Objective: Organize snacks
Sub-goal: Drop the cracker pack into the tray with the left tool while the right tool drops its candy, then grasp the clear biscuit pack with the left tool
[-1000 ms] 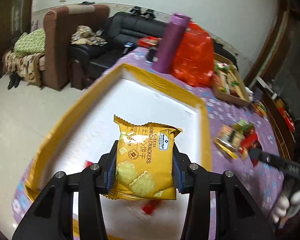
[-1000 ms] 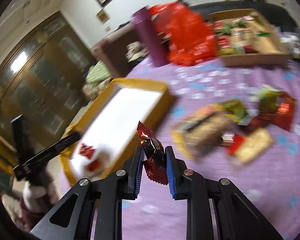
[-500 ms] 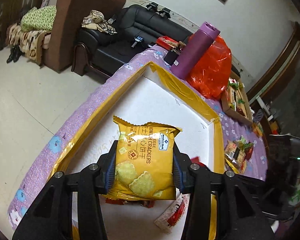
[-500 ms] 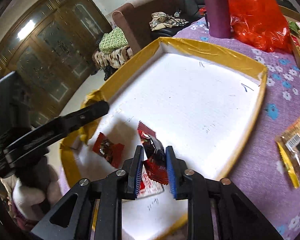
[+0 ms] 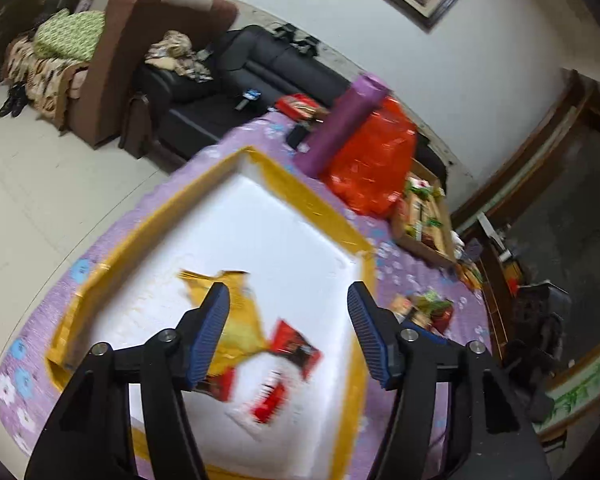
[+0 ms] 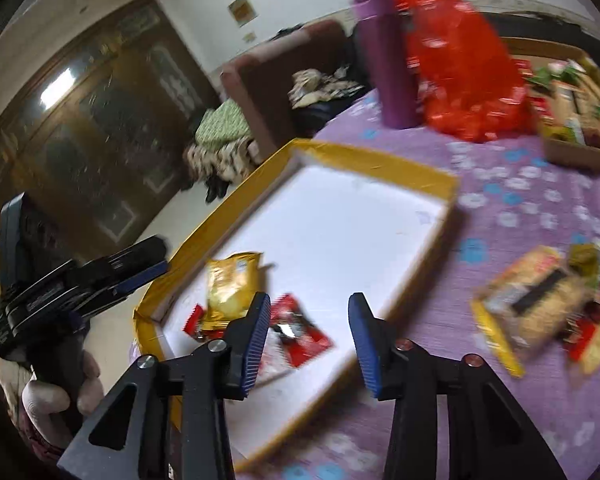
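Left wrist view: both my tools gape empty over the yellow-rimmed white tray [image 5: 300, 196].

My left tool [image 5: 288, 334] has its jaws spread wide, gripping nothing; the yellow cracker packet [image 5: 236, 320] lies in the tray below it, blurred. My right tool [image 6: 309, 338] is likewise parted, and the red candy wrapper [image 6: 300, 334] lies in the tray beside that packet [image 6: 231, 290]. More snack packs [image 6: 536, 304] sit loose on the purple flowered tabletop [image 6: 512, 208], well apart from the tray.
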